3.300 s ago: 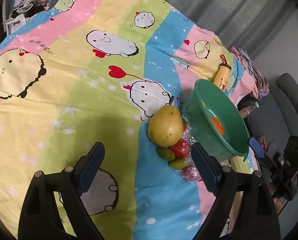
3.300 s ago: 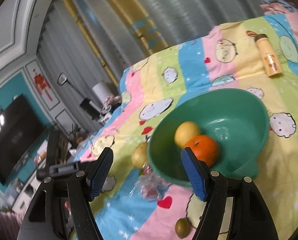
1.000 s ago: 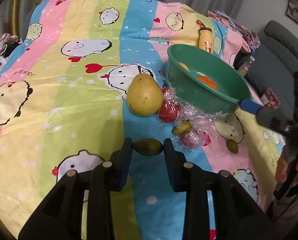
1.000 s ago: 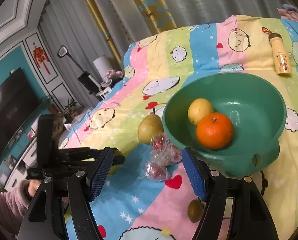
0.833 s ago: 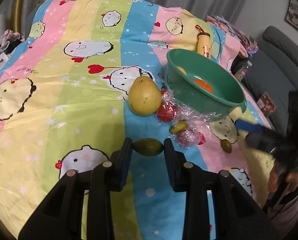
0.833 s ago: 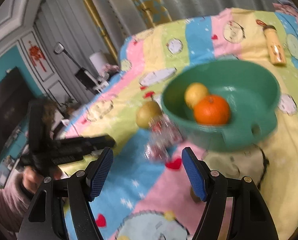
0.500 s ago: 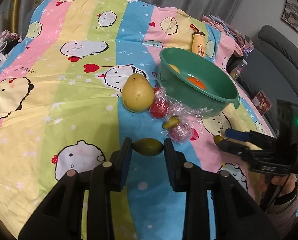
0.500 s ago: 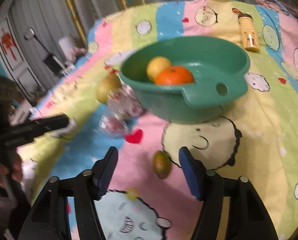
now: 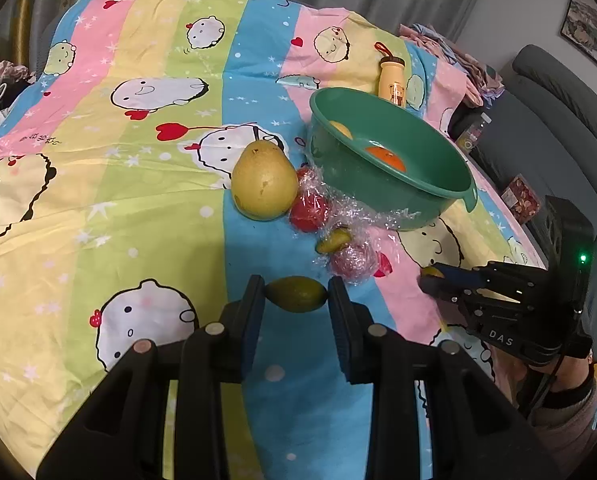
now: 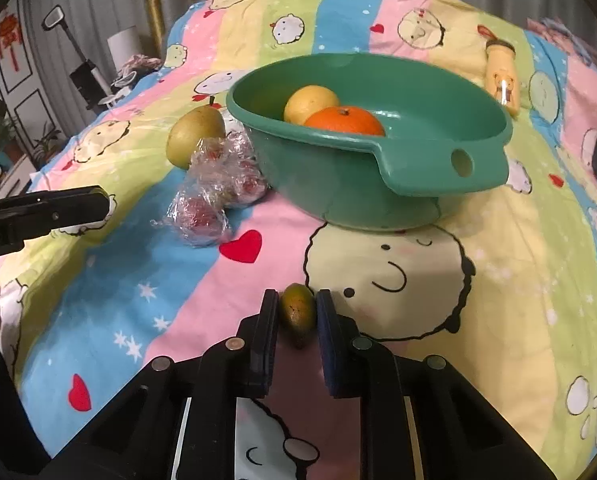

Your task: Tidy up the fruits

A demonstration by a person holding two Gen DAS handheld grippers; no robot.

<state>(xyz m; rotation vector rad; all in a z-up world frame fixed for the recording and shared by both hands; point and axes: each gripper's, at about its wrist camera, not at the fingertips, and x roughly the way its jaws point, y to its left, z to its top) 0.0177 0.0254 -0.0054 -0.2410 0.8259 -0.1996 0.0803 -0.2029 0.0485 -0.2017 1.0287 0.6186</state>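
On the bedsheet [image 10: 518,280] sits our green basin [image 10: 438,168], already holding an orange [image 10: 342,120]. Our left gripper [image 9: 296,300] clamps one green fruit [image 9: 296,294]; our right gripper [image 10: 297,312] pinches another small fruit [image 10: 297,314]. We should lift both clear of the rim, then release low inside.
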